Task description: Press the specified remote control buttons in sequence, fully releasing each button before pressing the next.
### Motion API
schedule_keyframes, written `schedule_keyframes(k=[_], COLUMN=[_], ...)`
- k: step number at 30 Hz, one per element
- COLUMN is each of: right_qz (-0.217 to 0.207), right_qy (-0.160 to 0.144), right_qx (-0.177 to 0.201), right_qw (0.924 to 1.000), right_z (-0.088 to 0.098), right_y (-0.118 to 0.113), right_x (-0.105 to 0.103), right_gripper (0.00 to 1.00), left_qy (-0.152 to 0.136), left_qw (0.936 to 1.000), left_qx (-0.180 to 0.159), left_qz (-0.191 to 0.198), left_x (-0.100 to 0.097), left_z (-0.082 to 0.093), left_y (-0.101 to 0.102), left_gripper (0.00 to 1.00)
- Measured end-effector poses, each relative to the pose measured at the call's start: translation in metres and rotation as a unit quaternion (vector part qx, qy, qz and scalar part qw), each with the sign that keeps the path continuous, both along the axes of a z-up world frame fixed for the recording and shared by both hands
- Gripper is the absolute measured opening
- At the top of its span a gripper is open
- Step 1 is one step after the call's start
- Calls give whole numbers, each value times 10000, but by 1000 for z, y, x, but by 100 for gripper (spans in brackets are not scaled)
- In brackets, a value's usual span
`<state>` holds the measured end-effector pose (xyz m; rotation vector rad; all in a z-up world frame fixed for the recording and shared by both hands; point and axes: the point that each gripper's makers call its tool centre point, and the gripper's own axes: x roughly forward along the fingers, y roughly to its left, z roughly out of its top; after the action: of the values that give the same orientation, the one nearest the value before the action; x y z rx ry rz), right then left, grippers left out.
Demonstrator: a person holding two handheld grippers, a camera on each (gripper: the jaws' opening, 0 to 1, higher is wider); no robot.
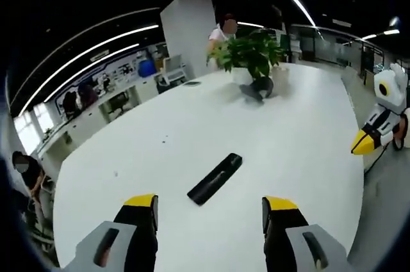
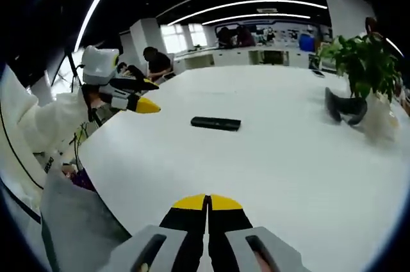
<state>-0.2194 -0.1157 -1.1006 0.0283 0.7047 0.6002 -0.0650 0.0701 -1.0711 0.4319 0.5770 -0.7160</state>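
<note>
In the left gripper view, the left claw (image 1: pixel 209 211) hangs over the near edge of the white surface (image 1: pixel 301 157) with its yellow-tipped jaws wide apart and nothing between them. The black remote control (image 1: pixel 215 178) lies flat on the surface just beyond the jaws, set at a slant. Well past the remote stands a white pot (image 1: pixel 243 75) holding a leafy green plant (image 1: pixel 251 51), with a dark curved object (image 1: pixel 257 87) touching the pot's base. The right claw (image 1: pixel 373 132) comes in beyond the surface's edge, off to the side of the remote.

In the right gripper view, the right claw (image 2: pixel 207 202) has its jaws pressed together, empty. The remote control (image 2: pixel 216 123) lies well beyond it on the surface (image 2: pixel 256 176). The potted plant (image 2: pixel 363 64) stands in its pale pot (image 2: pixel 379 120) far to one side of the remote, the dark curved object (image 2: pixel 344 108) against it. The left claw (image 2: pixel 138 103) points toward the remote from the opposite side, short of the surface; whether its jaws are apart I cannot tell from here.
</note>
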Motion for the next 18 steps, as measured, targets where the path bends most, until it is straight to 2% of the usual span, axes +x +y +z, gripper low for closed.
schedule_keyframes(k=[5, 11, 14, 15, 18], right_qz=[16, -20, -68, -98, -127], right_qy=[297, 457, 491, 482, 512], right_qx=[-93, -81, -144, -112, -65], right_qw=[9995, 9989, 9987, 9987, 9986], right_z=[-12, -17, -19, -18, -18], right_y=[-7, -10, -14, -15, -16], right_x=[0, 2, 4, 4, 2], right_gripper=[0, 0, 0, 0, 0], left_qy=[303, 555, 911, 872, 1102], left_qw=[9988, 9950, 9898, 9905, 9877], left_qx=[161, 525, 621, 596, 419], left_qz=[-341, -640, -898, -881, -1030], left_x=[16, 45, 50, 55, 61], left_z=[-19, -52, -69, -71, -77], left_y=[-12, -16, -20, -21, -28], left_gripper=[64, 61, 61, 60, 56])
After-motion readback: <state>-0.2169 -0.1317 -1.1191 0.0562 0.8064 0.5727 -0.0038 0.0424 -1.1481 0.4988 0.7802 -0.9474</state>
